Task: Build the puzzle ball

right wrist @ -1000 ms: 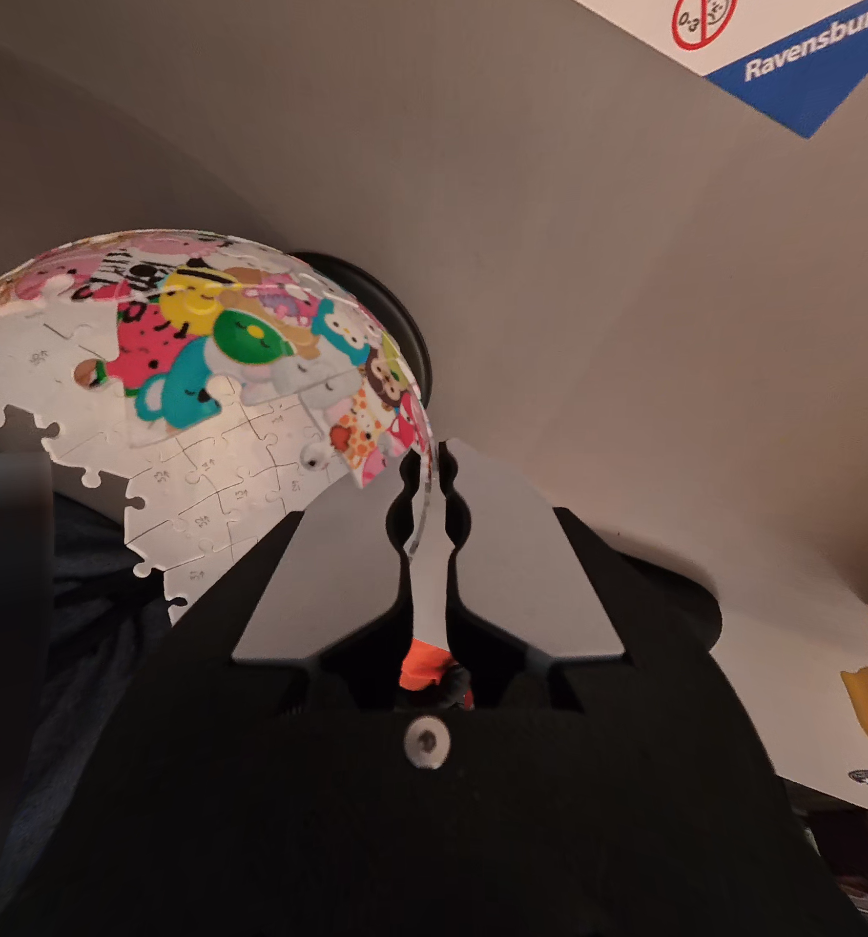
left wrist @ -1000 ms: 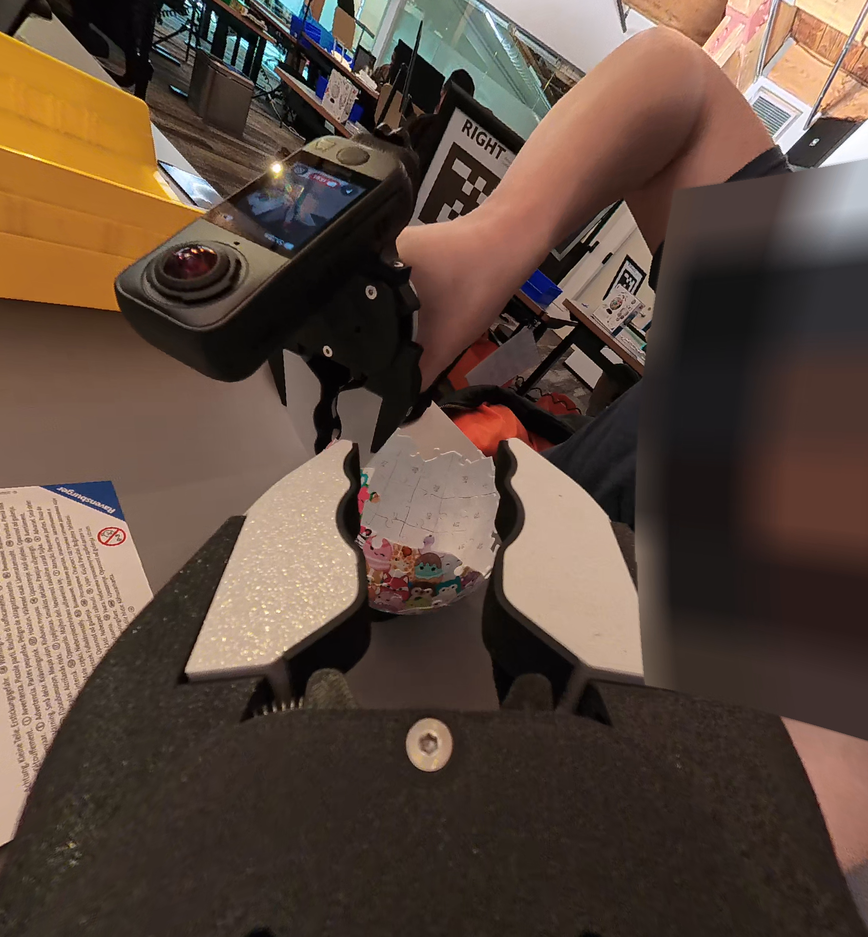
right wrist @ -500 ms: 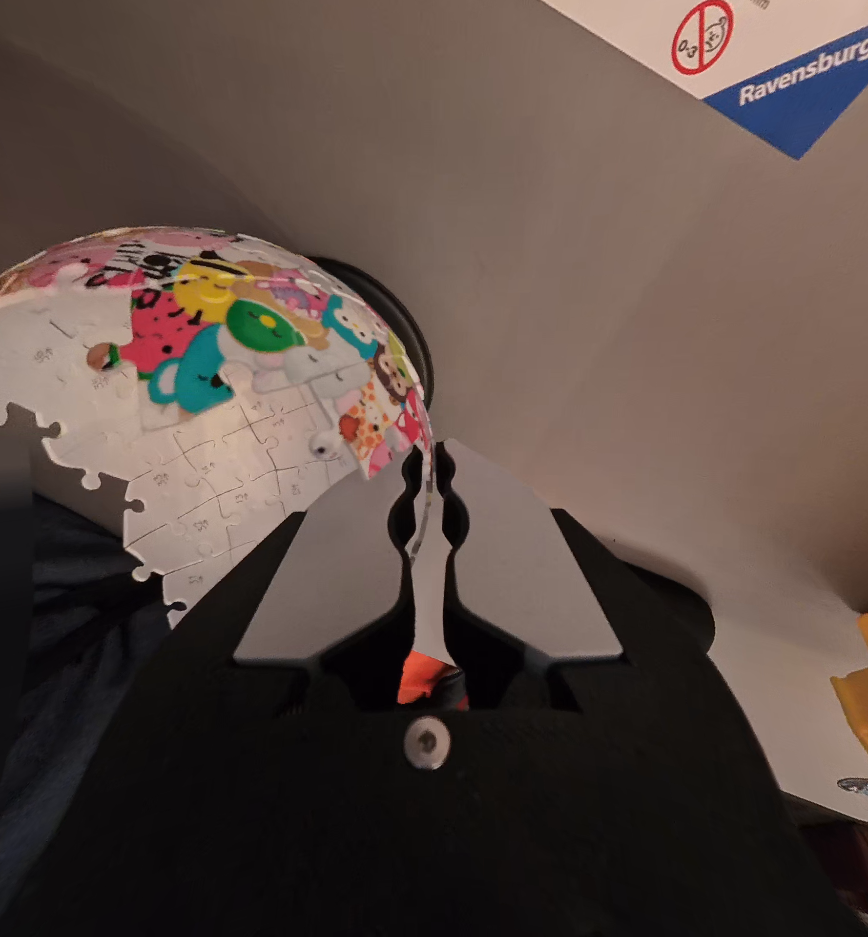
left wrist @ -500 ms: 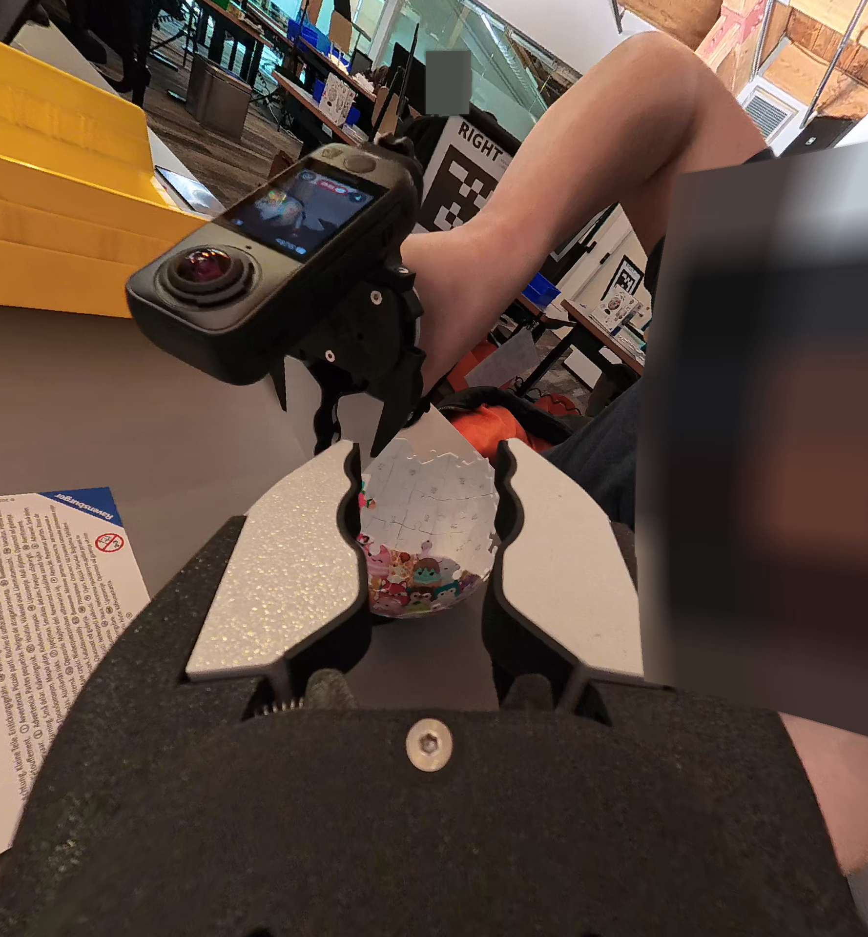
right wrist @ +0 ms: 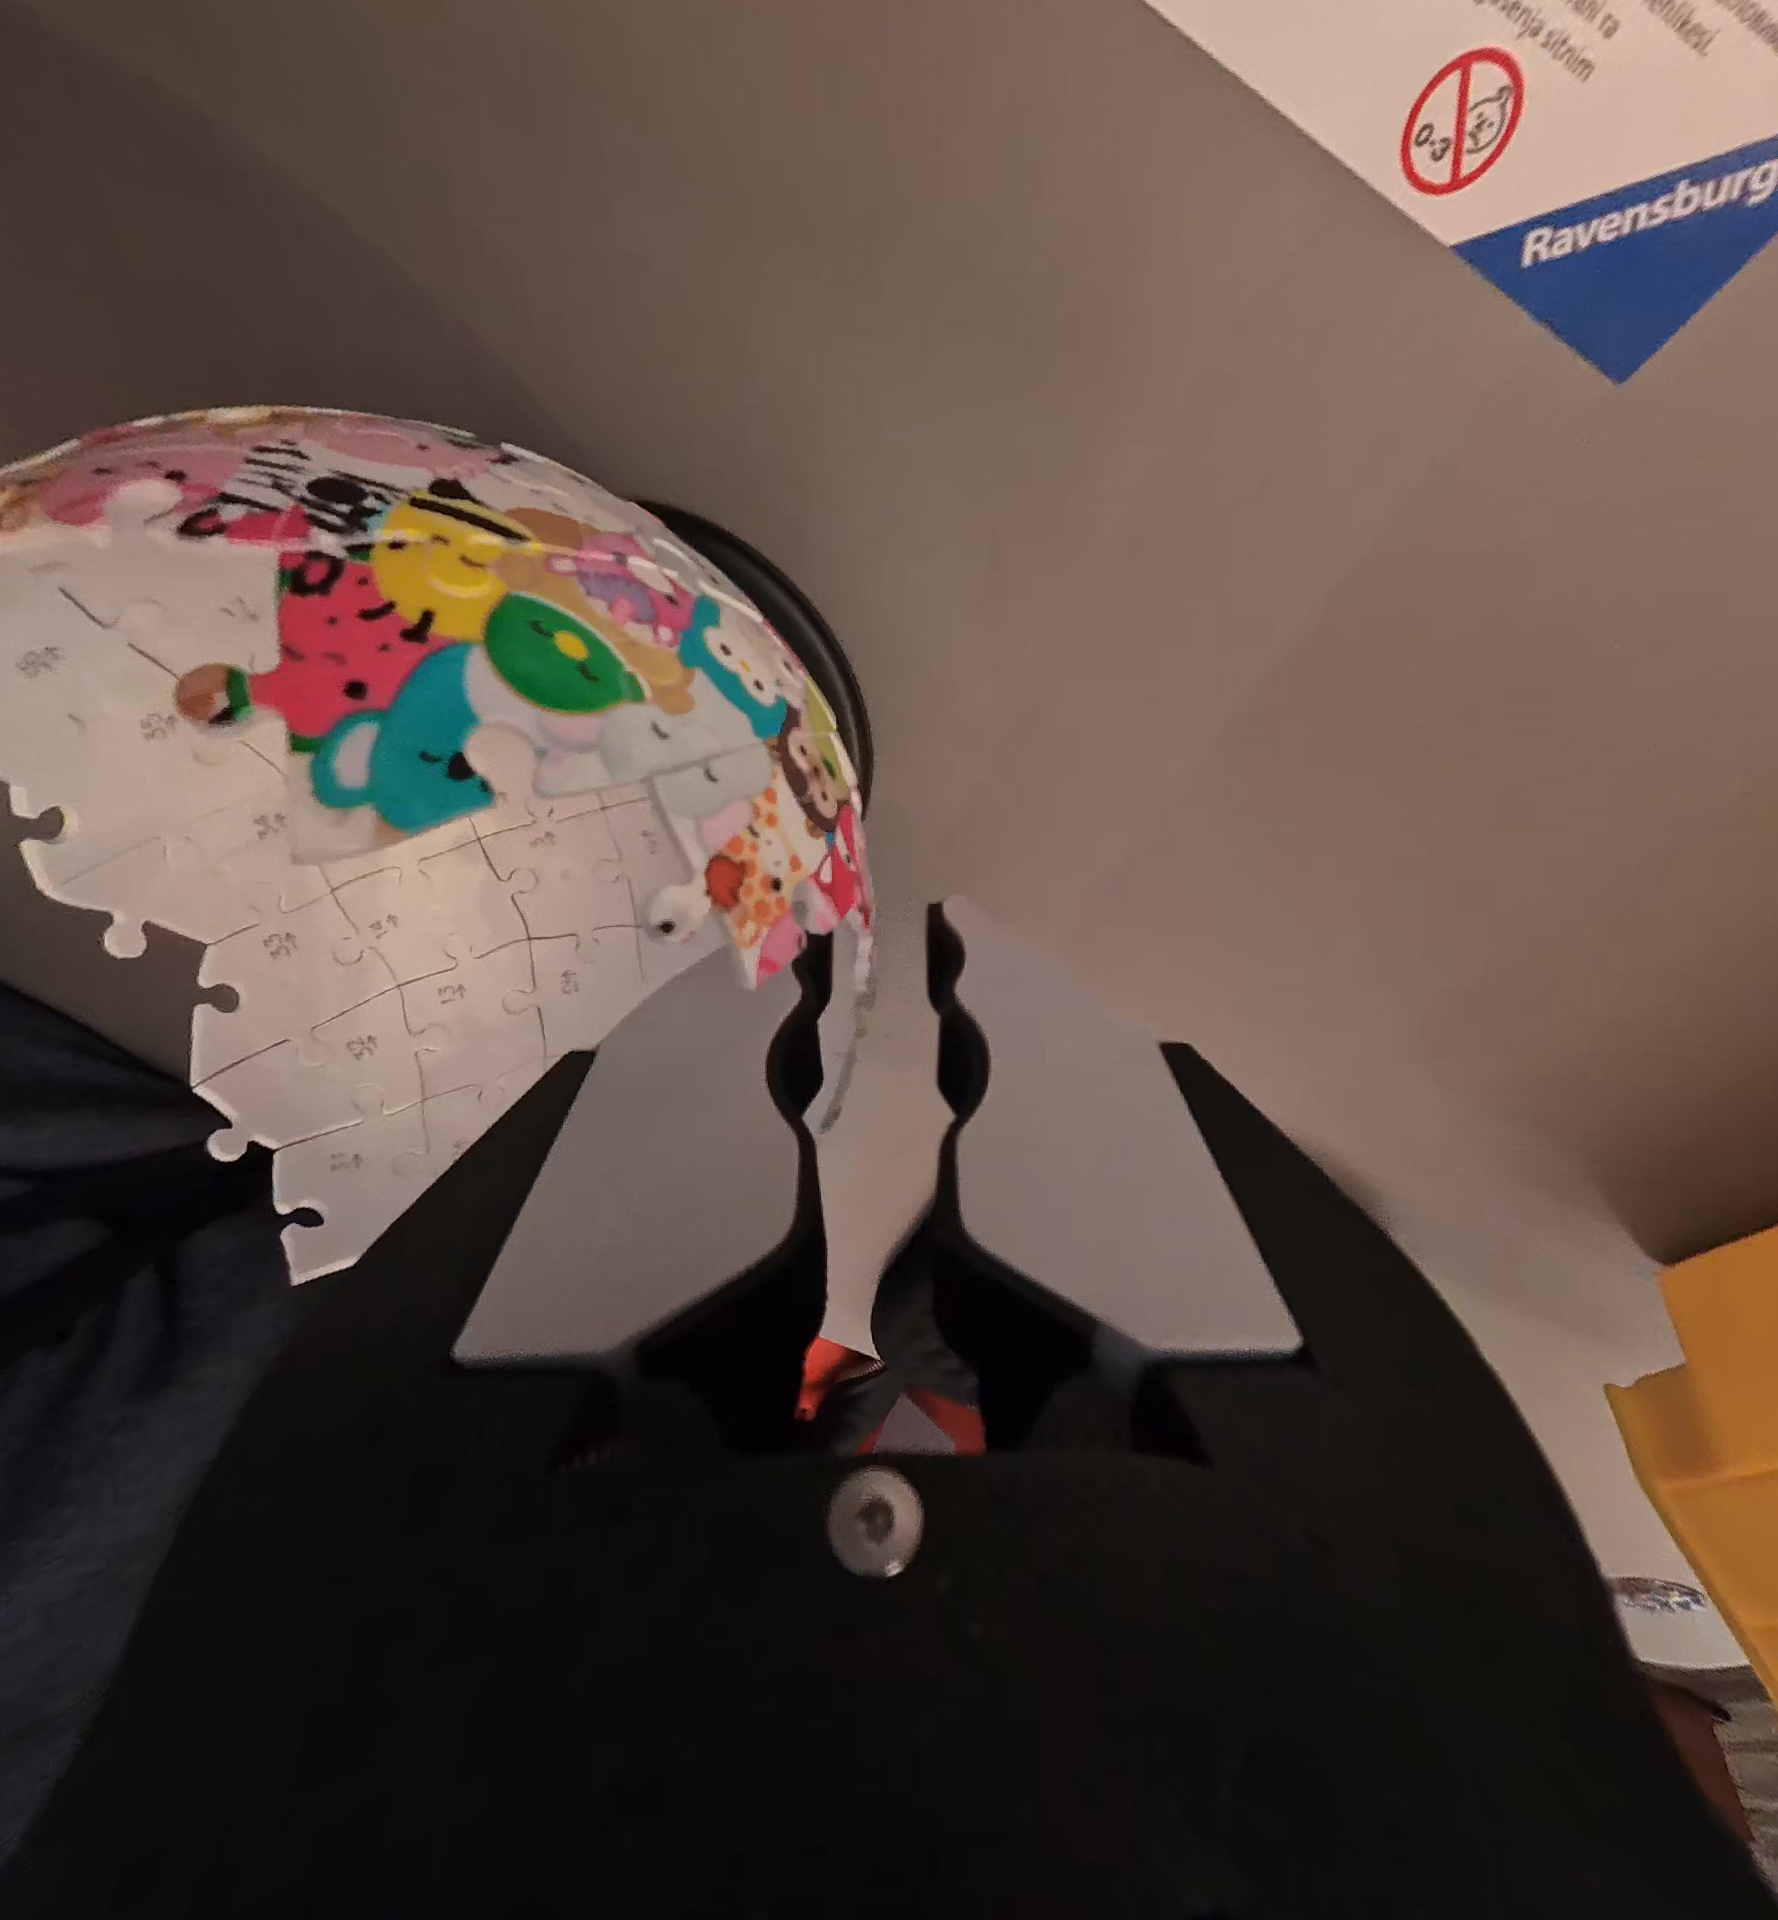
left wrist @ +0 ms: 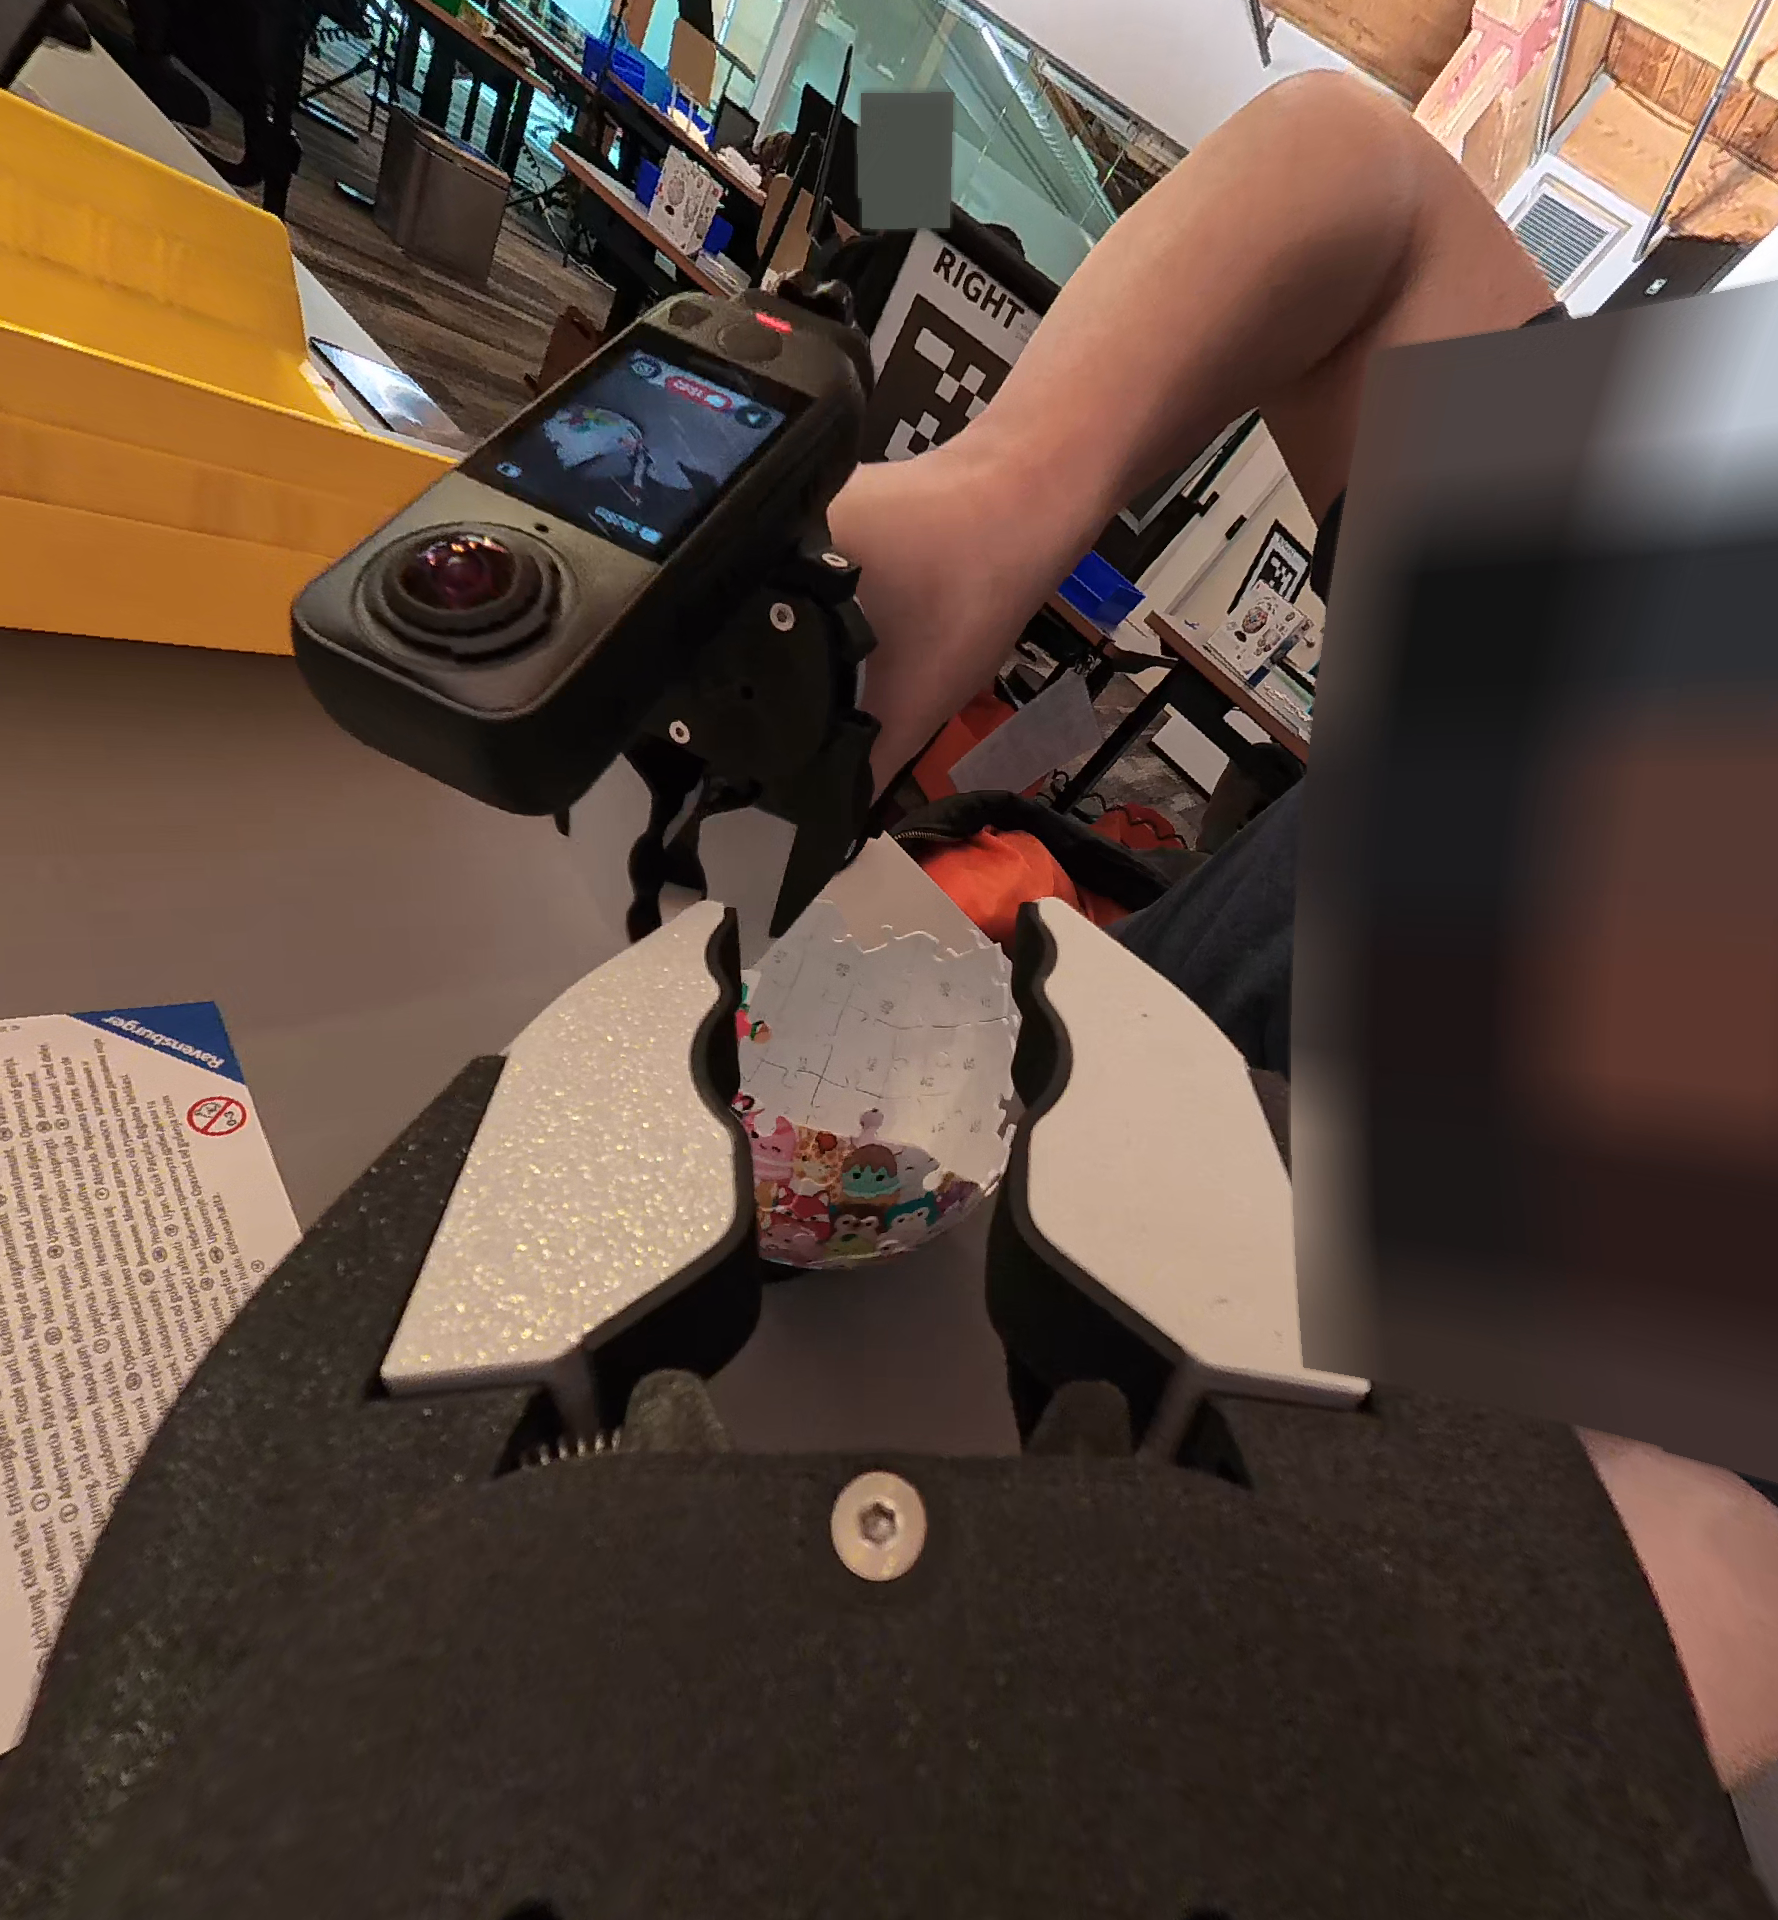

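The half-built puzzle ball (left wrist: 864, 1081) is an open bowl, with a cartoon print outside and white numbered pieces inside. It sits on a black ring stand (right wrist: 835, 665) on the grey table (left wrist: 241, 831). My left gripper (left wrist: 874, 930) is open and empty, and the ball shows just beyond its fingertips. My right gripper (right wrist: 874, 930) comes in from the far side, slightly open, with the ball's (right wrist: 428, 727) thin rim between its fingers. The rim does not look pinched. The right tool's camera (left wrist: 552, 561) hangs above the ball.
A printed leaflet (left wrist: 85, 1247) lies left of my left gripper and shows in the right wrist view (right wrist: 1591, 125). Yellow bins (left wrist: 85, 416) stand at the back left. The table's corner (left wrist: 895, 868) is right behind the ball. A person's arm (left wrist: 1124, 468) and lap are beyond it. Tip to tip, the grippers are about 15 cm apart.
The right gripper's fingers have parted a little around the ball's rim, which they were pinching before. The left gripper and the ball have hardly moved.
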Demonstrator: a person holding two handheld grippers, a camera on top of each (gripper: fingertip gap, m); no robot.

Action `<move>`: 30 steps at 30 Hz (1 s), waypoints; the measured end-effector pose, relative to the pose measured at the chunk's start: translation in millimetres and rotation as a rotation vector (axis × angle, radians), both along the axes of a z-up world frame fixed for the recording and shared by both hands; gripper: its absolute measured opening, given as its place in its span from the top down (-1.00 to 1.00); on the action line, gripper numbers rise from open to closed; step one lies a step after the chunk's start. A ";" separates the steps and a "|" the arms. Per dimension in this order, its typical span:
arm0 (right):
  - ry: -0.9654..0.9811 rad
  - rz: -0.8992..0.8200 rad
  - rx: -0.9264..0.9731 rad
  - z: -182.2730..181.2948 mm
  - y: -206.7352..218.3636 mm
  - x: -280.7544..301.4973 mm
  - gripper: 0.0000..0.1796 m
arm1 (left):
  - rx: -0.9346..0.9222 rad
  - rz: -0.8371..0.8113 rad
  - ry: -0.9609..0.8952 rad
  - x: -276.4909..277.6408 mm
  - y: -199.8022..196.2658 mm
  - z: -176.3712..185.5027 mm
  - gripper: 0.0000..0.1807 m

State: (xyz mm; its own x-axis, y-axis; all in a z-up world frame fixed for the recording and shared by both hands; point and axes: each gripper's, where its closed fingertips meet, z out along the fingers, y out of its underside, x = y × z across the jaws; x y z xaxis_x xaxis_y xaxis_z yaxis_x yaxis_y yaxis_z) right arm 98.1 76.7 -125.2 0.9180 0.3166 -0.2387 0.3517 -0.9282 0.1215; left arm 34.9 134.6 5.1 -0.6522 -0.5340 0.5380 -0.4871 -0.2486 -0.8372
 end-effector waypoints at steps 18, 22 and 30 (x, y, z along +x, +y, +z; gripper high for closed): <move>0.059 -0.003 0.124 5.6 10.5 -4.8 0.93 | 0.000 -0.001 0.004 0.0 0.3 -1.1 0.46; 0.050 0.017 0.148 6.1 10.8 -4.7 0.94 | -0.002 0.002 0.004 -0.1 1.1 -1.0 0.45; 0.047 0.016 0.168 6.1 10.6 -3.8 0.96 | 0.004 -0.003 0.007 0.3 -0.8 -1.9 0.45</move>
State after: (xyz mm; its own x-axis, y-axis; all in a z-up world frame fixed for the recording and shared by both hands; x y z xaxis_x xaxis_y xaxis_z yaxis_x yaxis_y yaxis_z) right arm 94.3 87.4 -119.1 0.9016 0.3700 -0.2241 0.3681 -0.9283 -0.0519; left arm 35.3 133.7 3.2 -0.6501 -0.5340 0.5406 -0.4941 -0.2435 -0.8346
